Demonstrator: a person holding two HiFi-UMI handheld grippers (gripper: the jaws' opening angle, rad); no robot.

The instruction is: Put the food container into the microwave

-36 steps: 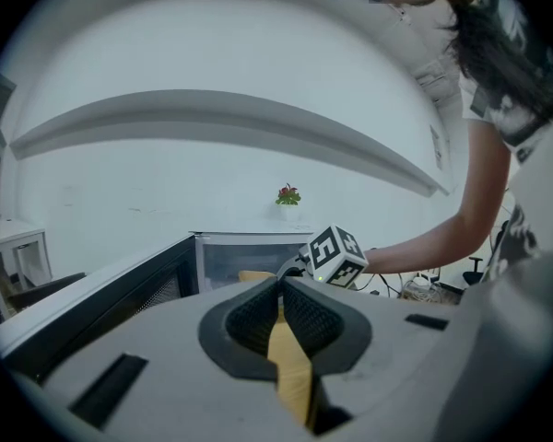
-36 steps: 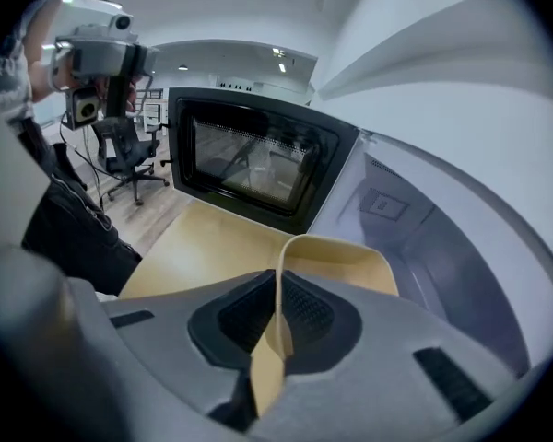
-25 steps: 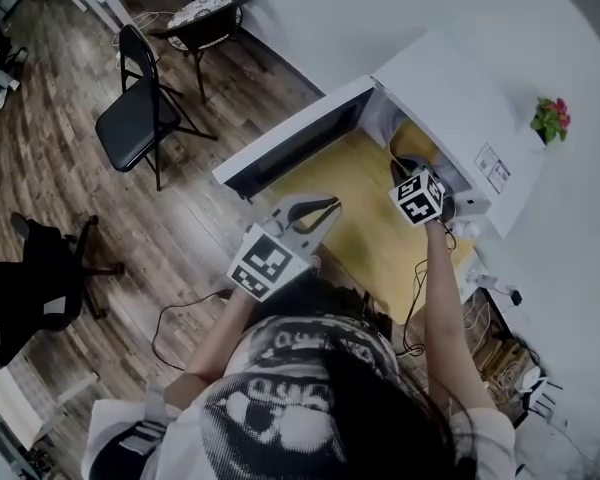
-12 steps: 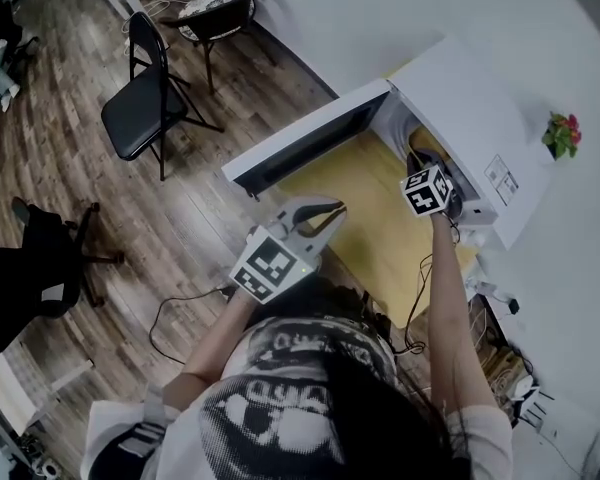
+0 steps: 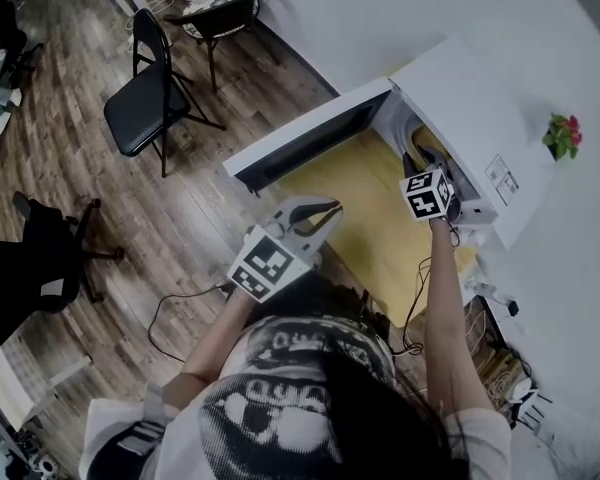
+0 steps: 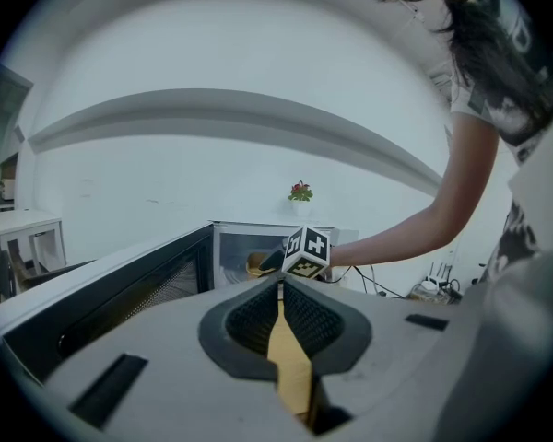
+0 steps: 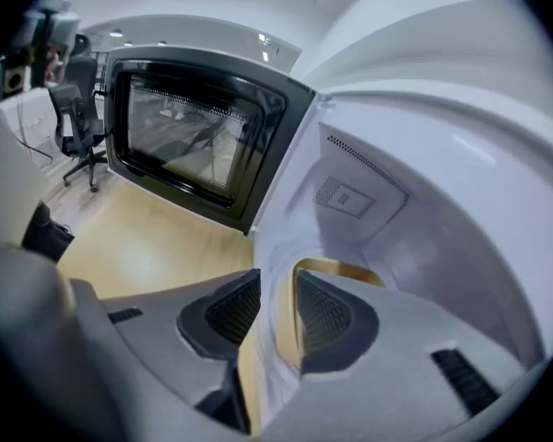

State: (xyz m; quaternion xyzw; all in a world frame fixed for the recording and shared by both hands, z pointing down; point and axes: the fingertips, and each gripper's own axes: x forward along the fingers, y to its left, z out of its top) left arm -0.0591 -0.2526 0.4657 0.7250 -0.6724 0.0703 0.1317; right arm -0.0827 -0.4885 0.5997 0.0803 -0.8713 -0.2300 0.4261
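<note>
Far left: one black office chair (image 5: 30, 278) on wood-plank flooring, then one black folding chair (image 5: 145, 108) and one chair with a patterned seat (image 5: 212, 10).

Centre: the left gripper (image 6: 279, 284), a grey shell with ribbed black pads, hovered above the table (image 5: 355, 203) with its jaws closed tip to tip, holding nothing.

Beyond it, the single white microwave (image 5: 470, 98) stood on the smooth yellow tabletop, its dark-windowed door (image 5: 305, 140) swung wide.

Right: the right gripper (image 7: 278, 279) reached inside the white cavity, its jaws a narrow slit apart and pinched on the thin rounded rim of the one yellow food container (image 7: 336, 267), which sat within the oven.

Far right: one small pot plant (image 5: 554, 118) with red flowers.
</note>
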